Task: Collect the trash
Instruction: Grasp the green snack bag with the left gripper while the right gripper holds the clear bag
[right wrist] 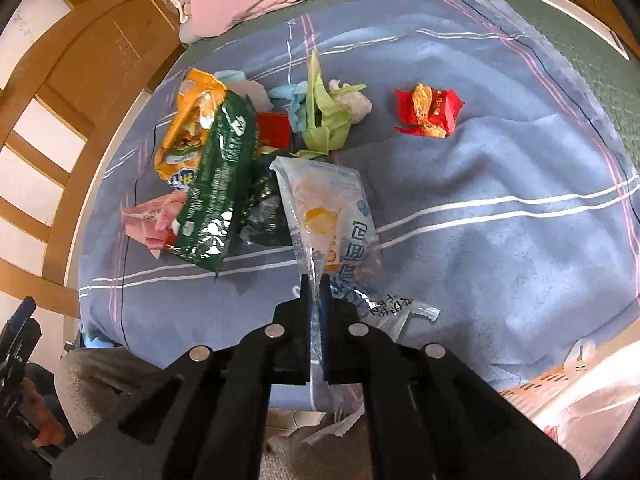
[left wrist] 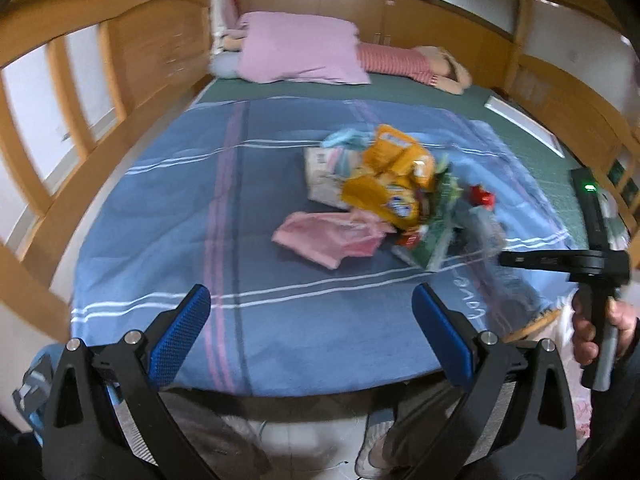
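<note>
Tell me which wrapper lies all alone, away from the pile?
The red wrapper. It lies by itself on the blue blanket, while the yellow bag and green bag overlap in one pile.

Lying soft and matt: napped blue cloth blanket (right wrist: pixel 500 184). Gleaming glossy: clear plastic pouch (right wrist: pixel 332 216), green foil-lined bag (right wrist: pixel 216 184), yellow snack bag (right wrist: pixel 188 120), red wrapper (right wrist: pixel 428 112). Showing smooth varnished wood: bed frame (left wrist: pixel 60 184). Looking matt black plastic with rough blue pads (left wrist: pixel 180 340) and shiny metal pins: left gripper (left wrist: pixel 312 336).
</note>
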`<state>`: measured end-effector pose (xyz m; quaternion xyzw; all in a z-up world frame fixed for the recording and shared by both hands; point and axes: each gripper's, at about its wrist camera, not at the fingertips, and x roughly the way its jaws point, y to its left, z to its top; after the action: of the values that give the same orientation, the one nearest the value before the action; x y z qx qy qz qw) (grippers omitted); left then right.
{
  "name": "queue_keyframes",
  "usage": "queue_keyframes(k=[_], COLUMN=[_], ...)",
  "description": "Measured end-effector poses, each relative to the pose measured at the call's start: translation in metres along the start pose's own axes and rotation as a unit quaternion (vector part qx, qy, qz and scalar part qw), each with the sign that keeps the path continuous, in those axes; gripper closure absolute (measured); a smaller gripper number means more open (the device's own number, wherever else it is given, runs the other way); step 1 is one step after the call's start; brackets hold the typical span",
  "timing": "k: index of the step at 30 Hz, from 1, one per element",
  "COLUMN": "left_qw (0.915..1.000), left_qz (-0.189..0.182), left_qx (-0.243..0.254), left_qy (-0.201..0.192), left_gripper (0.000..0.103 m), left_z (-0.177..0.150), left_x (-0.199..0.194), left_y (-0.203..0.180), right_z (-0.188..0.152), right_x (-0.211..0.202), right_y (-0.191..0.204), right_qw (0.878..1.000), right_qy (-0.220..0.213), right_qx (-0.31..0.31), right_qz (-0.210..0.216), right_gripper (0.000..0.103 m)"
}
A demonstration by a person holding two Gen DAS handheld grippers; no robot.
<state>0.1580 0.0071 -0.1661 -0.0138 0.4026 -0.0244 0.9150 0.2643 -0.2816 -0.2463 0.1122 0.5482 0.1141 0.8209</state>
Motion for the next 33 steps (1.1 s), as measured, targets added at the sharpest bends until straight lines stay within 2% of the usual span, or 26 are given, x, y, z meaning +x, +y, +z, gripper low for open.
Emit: queue_keyframes(k=[4,6,7,8,9,13,14,15,17,22,27,31,33], left_qw=[0.9998,0.9998,0.9998,0.9998,0.9998,0.9996,0.9995,0.9994,0.9992,0.9972,0.9857,0.9786,0.9767], left_qz=[-0.003,0.0,0.002,0.004,0.005,0.01,0.011,0.011,0.009,-0.019,-0.065,-0.056,-0.052], left_qx=[0.018,0.02,0.02,0.02,0.019,0.02,0.023,0.027,0.036,0.072,0.153,0.193,0.203], left_qy=[0.0,0.004,0.006,0.009,0.01,0.018,0.02,0.021,0.017,-0.003,-0.028,-0.045,-0.045], left_gripper=[0.003,0.003,0.003,0.003,0.003,0.003,0.003,0.003,0.003,0.003,0.003,0.004,0.014], left_z=[0.006,0.007,0.007,0.007,0.007,0.007,0.007,0.007,0.007,0.007,0.006,0.006,0.005], left_x=[0.006,0.01,0.011,0.013,0.015,0.023,0.026,0.028,0.03,0.043,0.072,0.101,0.114], left_y=[-0.017,-0.019,-0.019,-0.018,-0.018,-0.02,-0.022,-0.026,-0.033,-0.056,-0.1,-0.131,-0.14], right_z=[0.006,0.008,0.009,0.011,0.012,0.017,0.018,0.019,0.019,0.014,-0.002,-0.017,-0.025], right_x=[0.018,0.026,0.029,0.032,0.034,0.042,0.047,0.051,0.055,0.035,-0.004,-0.026,-0.037], right_y=[-0.001,0.001,0.003,0.005,0.005,0.006,0.005,0.003,-0.004,-0.028,-0.046,-0.054,-0.057], right_qw=[1.0,0.999,0.998,0.998,0.998,0.996,0.995,0.994,0.992,0.995,0.998,0.999,0.999], right_qy=[0.014,0.017,0.018,0.02,0.018,0.021,0.031,0.039,0.052,0.035,0.012,0.0,-0.007], right_qx=[-0.013,-0.023,-0.031,-0.038,-0.043,-0.051,-0.049,-0.046,-0.037,-0.001,0.029,0.041,0.048], right_qz=[-0.021,-0.039,-0.048,-0.051,-0.052,-0.065,-0.075,-0.09,-0.108,-0.089,-0.055,-0.032,-0.018], right_gripper=[0.09,0.067,0.059,0.044,0.037,0.036,0.043,0.064,0.1,0.101,0.101,0.101,0.101])
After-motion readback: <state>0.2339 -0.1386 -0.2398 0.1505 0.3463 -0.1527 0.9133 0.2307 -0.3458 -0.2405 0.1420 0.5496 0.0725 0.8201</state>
